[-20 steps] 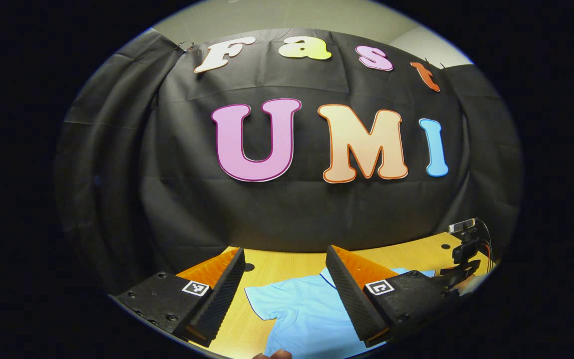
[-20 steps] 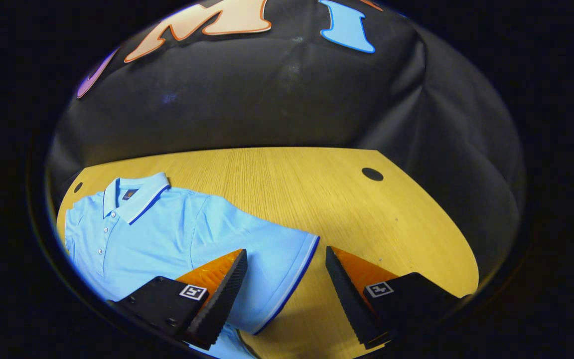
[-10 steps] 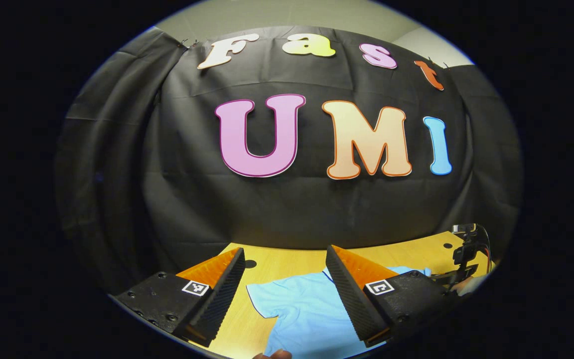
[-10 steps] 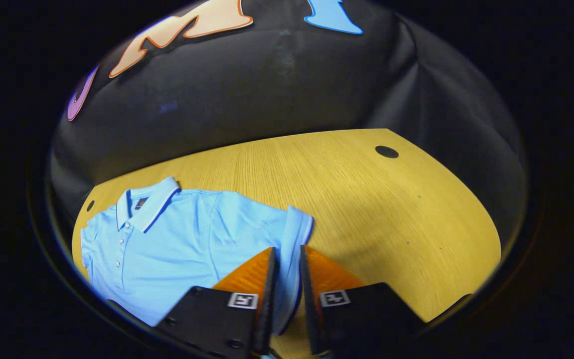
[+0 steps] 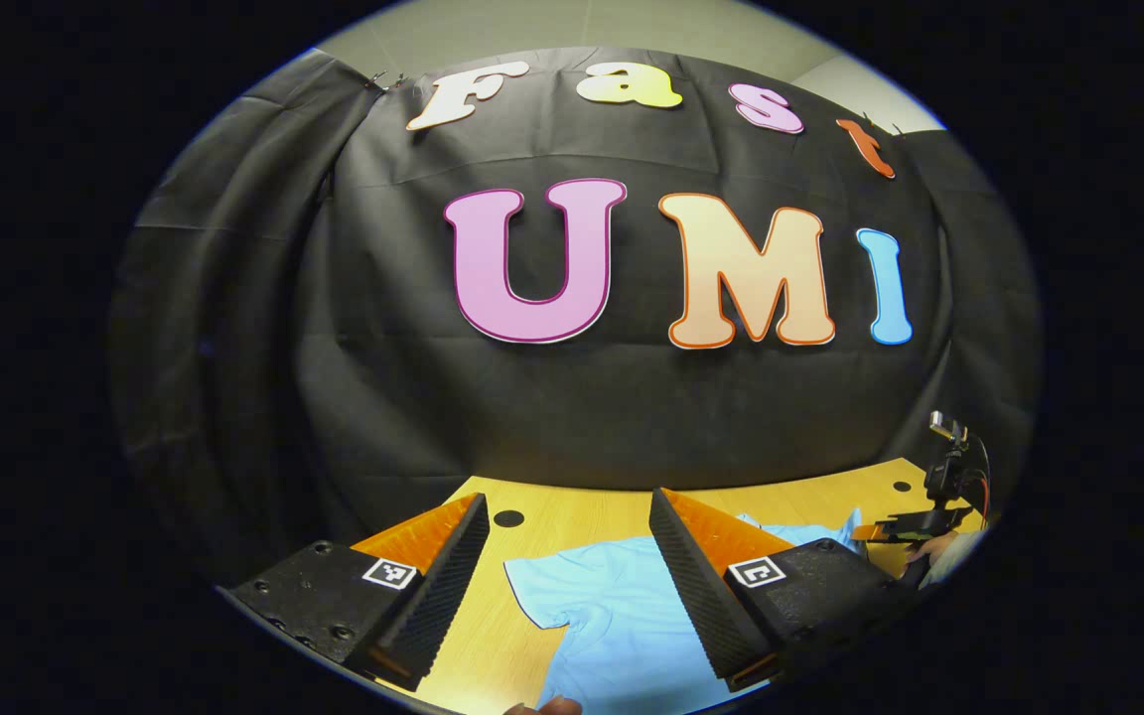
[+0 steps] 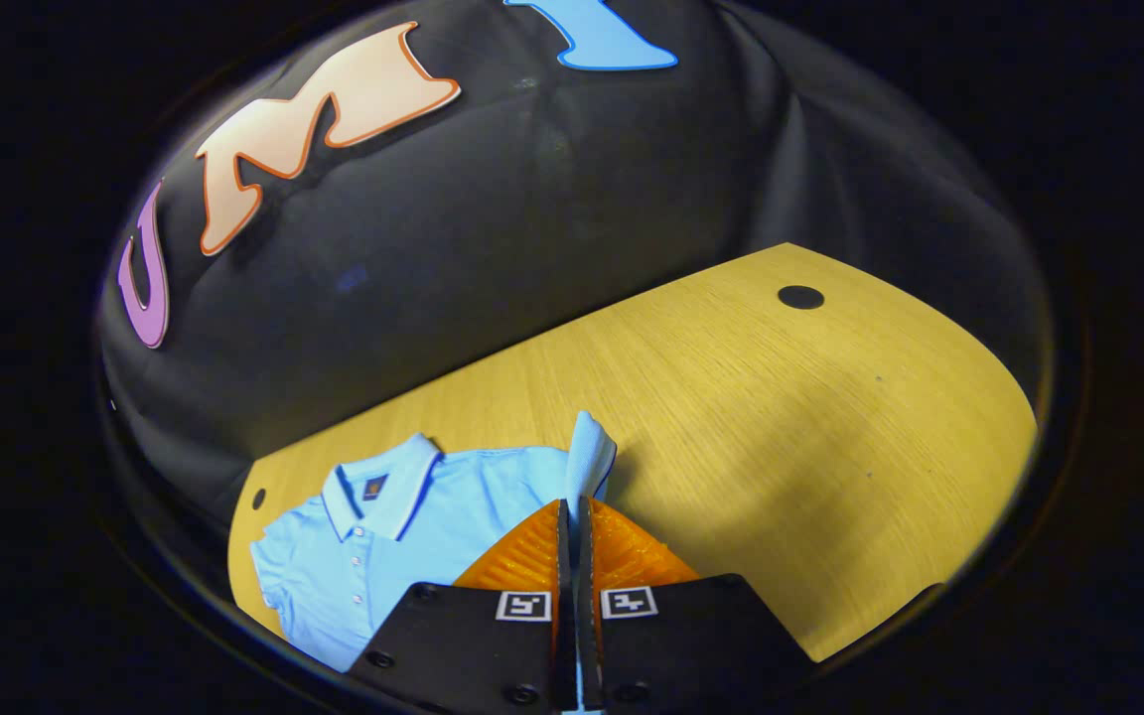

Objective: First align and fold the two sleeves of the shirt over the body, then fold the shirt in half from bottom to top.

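Note:
A light blue polo shirt [image 6: 413, 556] lies face up on the wooden table [image 6: 781, 417], collar [image 6: 383, 487] toward the wall. My right gripper [image 6: 572, 506] is shut on the shirt's sleeve [image 6: 589, 457], whose cuff stands up above the fingertips, lifted off the table. In the left gripper view the shirt [image 5: 612, 616] lies below my left gripper [image 5: 567, 500], which hangs open above it with nothing between its fingers; the other sleeve [image 5: 537, 596] lies flat between them. The right gripper [image 5: 905, 531] appears far off at the right edge, holding the raised cloth.
The table has round cable holes, one at the far right [image 6: 799, 296] and one near the shirt's left sleeve [image 5: 507, 517]. Black cloth walls close off the back. Bare wood stretches to the right of the shirt. A fingertip [image 5: 547, 707] pokes in at the bottom edge.
My right gripper closed on the sleeve's cuff and lifted it, pulling it in toward the shirt's body. My left gripper stayed open and barely drifted.

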Available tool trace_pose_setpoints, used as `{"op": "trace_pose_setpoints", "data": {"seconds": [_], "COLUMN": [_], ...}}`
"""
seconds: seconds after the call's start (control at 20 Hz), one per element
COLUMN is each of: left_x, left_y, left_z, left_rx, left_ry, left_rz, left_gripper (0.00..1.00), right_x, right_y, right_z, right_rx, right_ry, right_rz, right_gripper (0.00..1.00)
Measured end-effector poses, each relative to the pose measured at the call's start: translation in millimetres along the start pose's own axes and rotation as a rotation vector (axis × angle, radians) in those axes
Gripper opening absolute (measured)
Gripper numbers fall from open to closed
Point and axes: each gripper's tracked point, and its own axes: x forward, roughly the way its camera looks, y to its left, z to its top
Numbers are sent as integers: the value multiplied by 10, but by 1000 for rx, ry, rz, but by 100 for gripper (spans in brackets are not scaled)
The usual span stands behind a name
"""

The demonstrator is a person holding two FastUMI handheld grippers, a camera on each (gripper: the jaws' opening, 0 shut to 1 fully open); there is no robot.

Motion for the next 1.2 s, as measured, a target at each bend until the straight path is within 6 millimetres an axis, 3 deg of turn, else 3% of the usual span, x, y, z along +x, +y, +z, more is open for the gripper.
{"op": "trace_pose_setpoints", "data": {"seconds": [0.25,0.5,0.65,0.85,0.95,1.15,1.2], "left_x": [48,123,257,585,773,1133,1197], "left_y": [28,124,186,229,241,277,305], "left_z": [-180,-452,-617,-893,-1128,-1626,-1763], "left_rx": [-1,-7,-19,-58,-68,-89,-93], "left_ry": [33,86,114,144,181,268,299], "left_rz": [-2,13,22,32,39,74,91], "left_gripper": [98,98,98,98,97,97,98], "right_x": [-27,-34,-69,-335,-494,-726,-775], "right_y": [622,912,894,818,743,364,253], "right_z": [-290,-704,-665,-493,-424,-308,-323], "right_rx": [11,-23,-84,-169,-175,-209,-207], "right_ry": [70,161,125,87,73,43,50], "right_rz": [144,195,197,199,196,140,123], "right_gripper": [4,3,100,98,98,98,93]}}
